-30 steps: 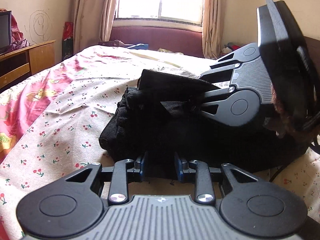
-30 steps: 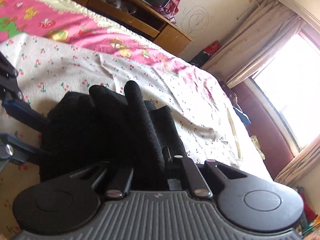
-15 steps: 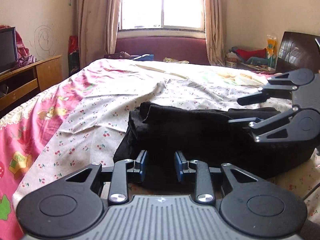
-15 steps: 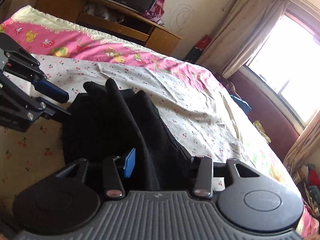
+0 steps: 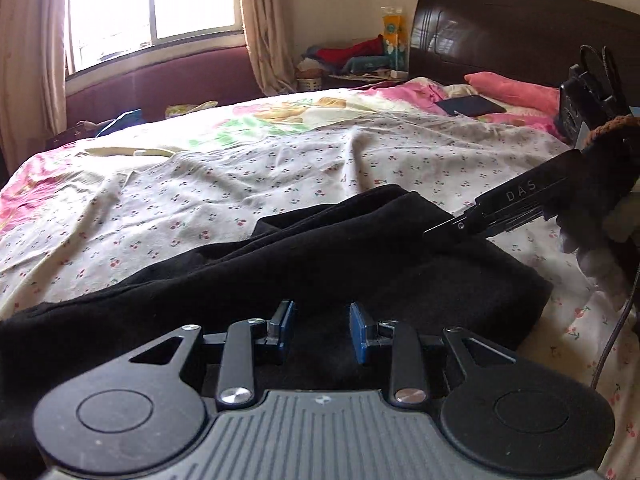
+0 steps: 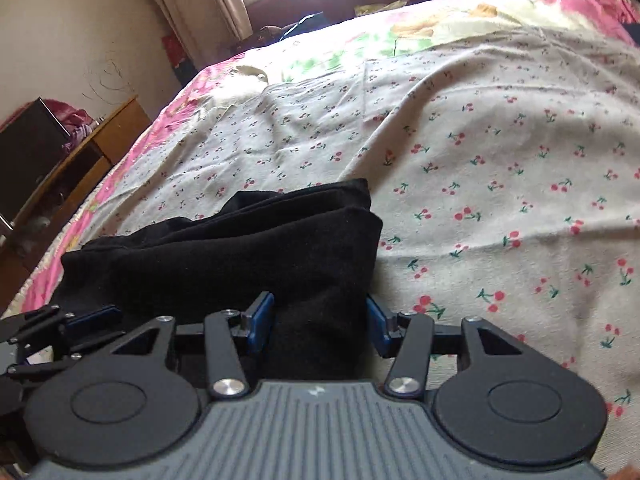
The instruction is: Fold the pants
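Observation:
The black pants (image 5: 360, 264) lie folded in a thick stack on the cherry-print sheet (image 5: 240, 184). My left gripper (image 5: 321, 332) hovers over their near edge, its blue pads apart and dark cloth showing flat in the gap. In the right wrist view the pants (image 6: 240, 248) end in a folded corner. My right gripper (image 6: 319, 326) straddles a fold of them; its jaws are opening and the fold sits loosely between the pads. In the left wrist view the right gripper (image 5: 444, 229) reaches in from the right, edge-on over the stack. The left gripper (image 6: 80, 322) shows at the lower left of the right wrist view.
The bed stretches away to a dark headboard (image 5: 520, 32), with a pink pillow (image 5: 512, 88) and a flat dark device (image 5: 470, 105) near it. A wooden cabinet (image 6: 104, 140) with a television (image 6: 28, 152) stands beside the bed. A window (image 5: 152, 0) and curtains are behind.
The right gripper let go of the raised black fold, rolled level and drew back to the stack's right end. The left view swung toward the headboard. The pants now lie flatter.

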{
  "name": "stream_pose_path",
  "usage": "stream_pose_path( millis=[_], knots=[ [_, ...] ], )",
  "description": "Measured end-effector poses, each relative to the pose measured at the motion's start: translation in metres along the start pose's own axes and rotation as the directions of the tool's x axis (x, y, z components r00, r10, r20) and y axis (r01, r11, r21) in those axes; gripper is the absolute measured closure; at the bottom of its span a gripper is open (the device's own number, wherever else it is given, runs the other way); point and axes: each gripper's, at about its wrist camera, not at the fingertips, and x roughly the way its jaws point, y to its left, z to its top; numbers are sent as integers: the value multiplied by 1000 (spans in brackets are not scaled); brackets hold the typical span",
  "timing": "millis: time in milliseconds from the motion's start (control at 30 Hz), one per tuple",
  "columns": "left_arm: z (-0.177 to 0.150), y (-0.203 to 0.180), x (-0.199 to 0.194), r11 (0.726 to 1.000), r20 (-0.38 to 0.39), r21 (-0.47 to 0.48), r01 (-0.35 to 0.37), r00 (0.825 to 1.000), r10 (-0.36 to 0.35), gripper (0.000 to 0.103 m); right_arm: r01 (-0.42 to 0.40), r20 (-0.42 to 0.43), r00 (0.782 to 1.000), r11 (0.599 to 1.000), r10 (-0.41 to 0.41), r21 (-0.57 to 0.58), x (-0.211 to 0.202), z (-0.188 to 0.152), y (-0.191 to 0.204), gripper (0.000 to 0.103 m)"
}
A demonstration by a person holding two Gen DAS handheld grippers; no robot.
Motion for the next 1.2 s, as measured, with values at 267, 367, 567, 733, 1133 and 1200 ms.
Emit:
stream_pose_path(
  millis=[267,367,567,733,1133,1200],
  knots=[
    [69,-29,70,982,-84,45,185,980,-180,57,-194,-53,979,980,196,33,-16,-34,-16,74],
    [81,-43,87,978,-110,115,176,980,-164,57,-199,-60,979,976,195,-83,-25,-38,0,75],
    [104,-55,110,948,-246,140,284,938,-245,57,-182,-36,983,955,179,-234,-31,-55,10,78],
    [113,-60,134,928,-420,140,346,869,-260,58,-179,-29,983,928,179,-328,-33,-63,20,79],
    [125,-65,175,894,-585,126,431,760,-284,47,-177,-25,983,919,180,-352,-30,-65,21,76],
    [122,-72,180,884,-604,151,443,749,-272,42,-182,-26,982,921,185,-344,-29,-64,18,76]
  ],
)
